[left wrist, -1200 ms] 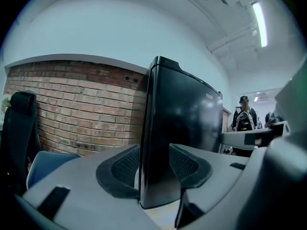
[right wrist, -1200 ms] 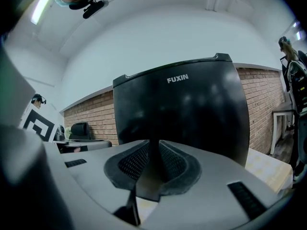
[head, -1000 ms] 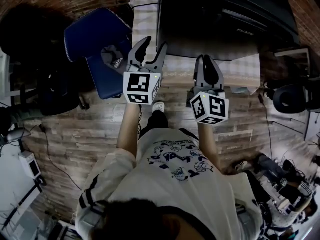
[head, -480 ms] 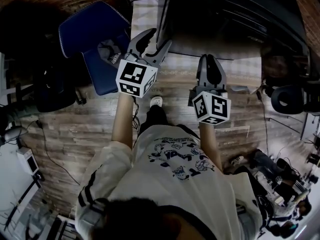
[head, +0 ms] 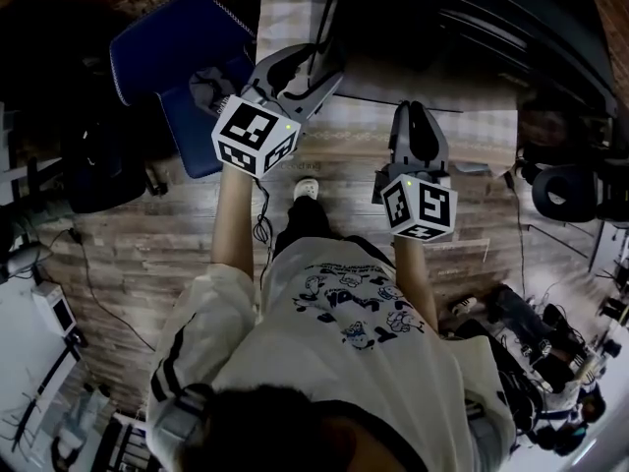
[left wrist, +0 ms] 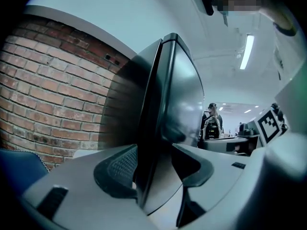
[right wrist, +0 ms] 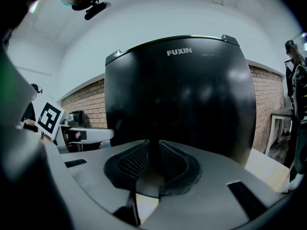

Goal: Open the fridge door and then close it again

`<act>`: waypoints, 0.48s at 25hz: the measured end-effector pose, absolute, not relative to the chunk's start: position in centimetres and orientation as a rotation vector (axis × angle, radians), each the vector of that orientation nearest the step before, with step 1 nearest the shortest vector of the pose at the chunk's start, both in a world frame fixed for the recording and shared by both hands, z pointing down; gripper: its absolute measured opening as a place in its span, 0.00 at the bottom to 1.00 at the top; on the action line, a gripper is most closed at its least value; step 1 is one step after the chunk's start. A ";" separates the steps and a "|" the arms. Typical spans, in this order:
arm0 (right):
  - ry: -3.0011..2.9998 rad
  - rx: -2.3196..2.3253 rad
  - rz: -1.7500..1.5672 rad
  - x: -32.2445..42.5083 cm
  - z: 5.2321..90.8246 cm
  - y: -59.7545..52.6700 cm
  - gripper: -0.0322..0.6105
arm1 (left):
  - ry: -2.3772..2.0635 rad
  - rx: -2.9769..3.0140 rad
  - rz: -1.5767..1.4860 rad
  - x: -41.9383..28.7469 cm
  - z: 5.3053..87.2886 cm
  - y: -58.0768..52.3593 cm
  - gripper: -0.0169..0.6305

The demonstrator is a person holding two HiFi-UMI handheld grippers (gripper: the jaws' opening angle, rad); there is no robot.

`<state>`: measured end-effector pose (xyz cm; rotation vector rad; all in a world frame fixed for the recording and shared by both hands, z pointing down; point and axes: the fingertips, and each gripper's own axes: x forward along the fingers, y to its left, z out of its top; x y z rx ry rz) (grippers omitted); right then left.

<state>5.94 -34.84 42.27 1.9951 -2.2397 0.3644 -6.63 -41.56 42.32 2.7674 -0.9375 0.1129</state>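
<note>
The black fridge [head: 462, 28] stands at the top of the head view on a checked cloth [head: 462, 131]. My left gripper [head: 310, 62] is at its left front corner. In the left gripper view the door's vertical edge [left wrist: 160, 99] stands between the jaws of the left gripper [left wrist: 153, 164], which are opening; a gap shows beside the right pad [left wrist: 194, 169]. Whether the door is ajar I cannot tell. My right gripper [head: 413, 116] hangs in front of the fridge's front face [right wrist: 182, 109], apart from it. In its own view the right gripper [right wrist: 153, 164] is shut on nothing.
A blue chair [head: 177, 57] stands left of the fridge, against a brick wall [left wrist: 48, 95]. The floor is wood planks [head: 147, 264] with cables. Headphones [head: 565, 190] and clutter lie at the right. A person [left wrist: 213, 119] stands far behind, among desks.
My left gripper has swung up and toward the fridge's left edge, and its jaws have spread around the door edge. The right gripper has sunk slightly and stays shut.
</note>
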 end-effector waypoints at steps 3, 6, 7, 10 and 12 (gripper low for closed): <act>-2.221 2.011 0.364 6.4 42.3 -34.8 0.16 | -0.879 2.792 0.109 -6.4 42.2 -41.6 0.37; -2.214 2.018 0.371 6.6 42.4 -34.8 0.16 | -0.843 2.805 0.108 -6.4 42.2 -41.6 0.37; -2.213 2.019 0.374 6.6 42.4 -34.7 0.16 | -0.835 2.810 0.108 -6.4 42.2 -41.7 0.37; -2.213 2.020 0.382 6.8 42.6 -34.6 0.16 | -0.813 2.829 0.119 -6.2 42.2 -41.7 0.37; -2.217 2.016 0.384 6.7 42.7 -34.5 0.16 | -0.802 2.839 0.125 -6.1 42.2 -41.8 0.36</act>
